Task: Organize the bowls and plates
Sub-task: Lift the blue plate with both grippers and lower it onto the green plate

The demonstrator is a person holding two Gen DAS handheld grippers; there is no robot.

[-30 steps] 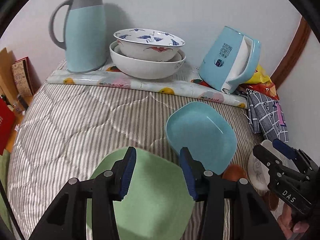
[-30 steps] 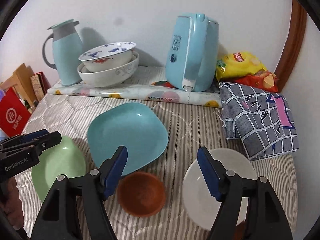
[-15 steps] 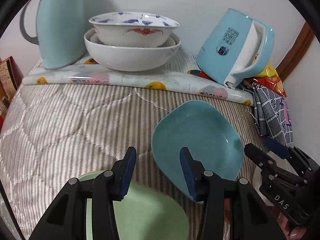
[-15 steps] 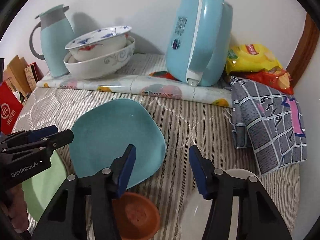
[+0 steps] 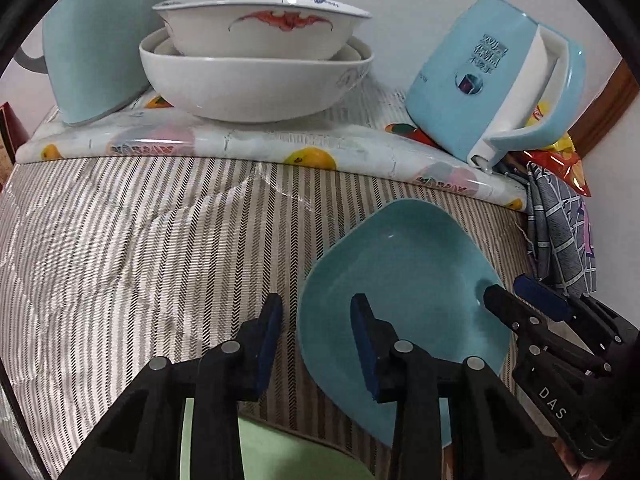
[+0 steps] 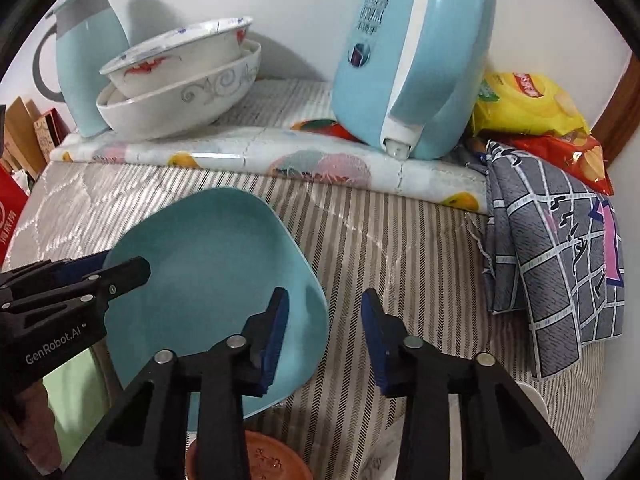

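Two grippers straddle opposite edges of one blue plate (image 5: 404,280) on the striped cloth (image 5: 140,248). On the left, the left gripper (image 5: 316,336) has just been narrowing its jaws; they stand apart with the plate's left rim between them, one finger outside on the cloth, the other over the plate's hollow, and no pad presses yet. Below its fingers a green plate (image 5: 280,456) peeks out. On the right, the right gripper (image 6: 324,336) has also just been closing, jaws apart around the plate's right rim, left pad over the plate, right pad over bare cloth. Beneath its fingers lie a brown bowl (image 6: 272,460) and a white dish (image 6: 532,404). Beyond both sets of fingers stand stacked bowls (image 5: 256,64), a jug (image 6: 86,60) and a kettle (image 5: 492,80) on a fruit-print mat (image 6: 248,152). My worry: the rim is thin and sloped, so a pad may slide off, or uneven closing may tip the plate; the soft cloth could also get pinched with it. Readable writing: "GenRobot.AI" on the left gripper's body, "DAS" on the right's; the kettle's characters are too blurred to read.
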